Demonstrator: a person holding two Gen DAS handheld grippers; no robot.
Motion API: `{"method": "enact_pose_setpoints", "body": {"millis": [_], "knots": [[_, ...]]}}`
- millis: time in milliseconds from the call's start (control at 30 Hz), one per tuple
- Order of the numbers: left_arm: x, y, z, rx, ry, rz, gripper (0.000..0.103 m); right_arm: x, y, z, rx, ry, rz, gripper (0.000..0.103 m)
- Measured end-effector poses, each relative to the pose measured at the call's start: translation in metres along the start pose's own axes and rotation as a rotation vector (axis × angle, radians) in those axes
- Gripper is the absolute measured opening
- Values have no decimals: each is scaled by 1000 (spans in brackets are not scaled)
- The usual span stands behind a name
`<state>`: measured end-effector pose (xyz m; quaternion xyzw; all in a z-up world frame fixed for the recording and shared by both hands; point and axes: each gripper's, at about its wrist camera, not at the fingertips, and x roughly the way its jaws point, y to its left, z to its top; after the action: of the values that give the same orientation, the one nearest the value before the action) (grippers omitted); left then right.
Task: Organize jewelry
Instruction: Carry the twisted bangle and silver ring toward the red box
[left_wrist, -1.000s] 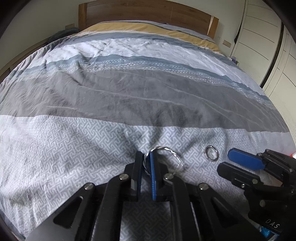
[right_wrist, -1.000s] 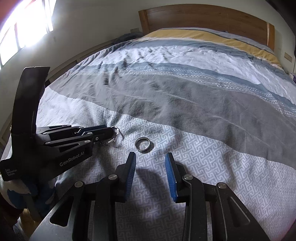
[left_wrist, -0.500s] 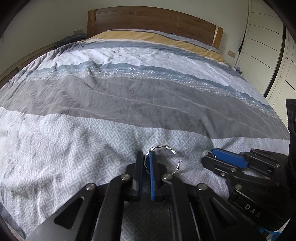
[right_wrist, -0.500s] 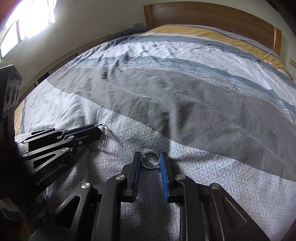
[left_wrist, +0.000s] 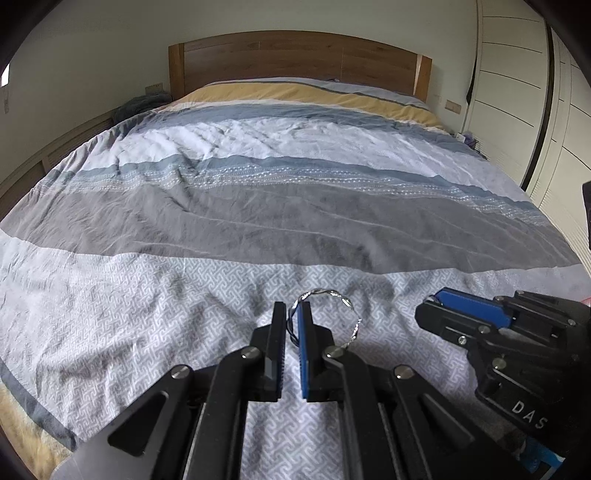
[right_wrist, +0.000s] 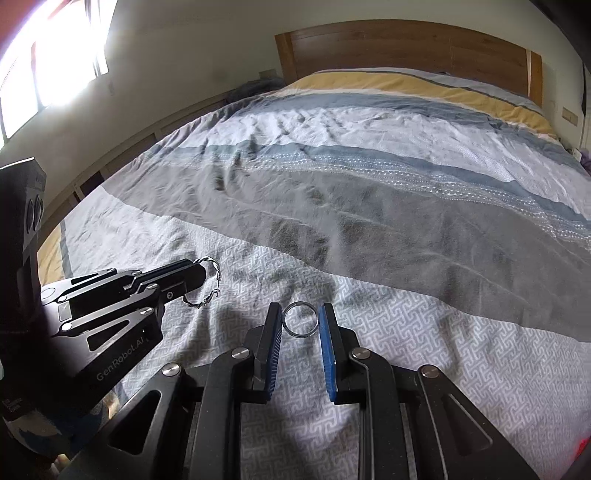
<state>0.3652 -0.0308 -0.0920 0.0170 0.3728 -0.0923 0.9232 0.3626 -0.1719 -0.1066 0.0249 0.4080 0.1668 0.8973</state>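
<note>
Picked up within the last second: ring, earlier lying loose on the bedcover ahead of parted jaws, now standing on edge between the blue pads of the right gripper. Jaws just been closing, down to a narrow gap, one pad against each side of the band. Looks clear of the cloth, though hard to be sure from this angle.

Raised as well: bracelet, a thin twisted silver chain, clamped near one end in the left gripper. Jaws all but fully closed on it. Rest of the chain curving out past the tips and down on that gripper's right side. In the right wrist view, same bracelet dangling from the tips of the left gripper, off to the right gripper's left and slightly ahead.

For the task, probably means both pieces secured and the pick-up step done; carrying them to a storage place likely next. No box, tray or dish in either view, so destination cannot be told.

Pose: both grippers tilted forward and downward over the patterned near end of the bedcover, side by side and near each other but apart, right gripper showing at the left gripper's right. Both aimed up the bed toward the wooden headboard.
</note>
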Motion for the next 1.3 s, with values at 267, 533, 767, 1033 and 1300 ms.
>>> {"method": "enact_pose_setpoints", "body": {"millis": [267,533,767,1033,1300], "knots": [[-50,-24,6,27,-43,-20,5,-57,-2,-3,43,-41,-26,20],[-115,-43,5,39,-73,-48,5,-131,10,-7,52,-88,-68,20],[-183,-57,-6,54,-99,-76,5,-205,29,-26,70,-127,-109,20],[-265,-75,-23,67,-145,-117,5,-292,53,-52,92,-201,-152,20],[-329,-113,-48,111,-188,-174,5,-380,64,-91,103,-282,-227,20]]}}
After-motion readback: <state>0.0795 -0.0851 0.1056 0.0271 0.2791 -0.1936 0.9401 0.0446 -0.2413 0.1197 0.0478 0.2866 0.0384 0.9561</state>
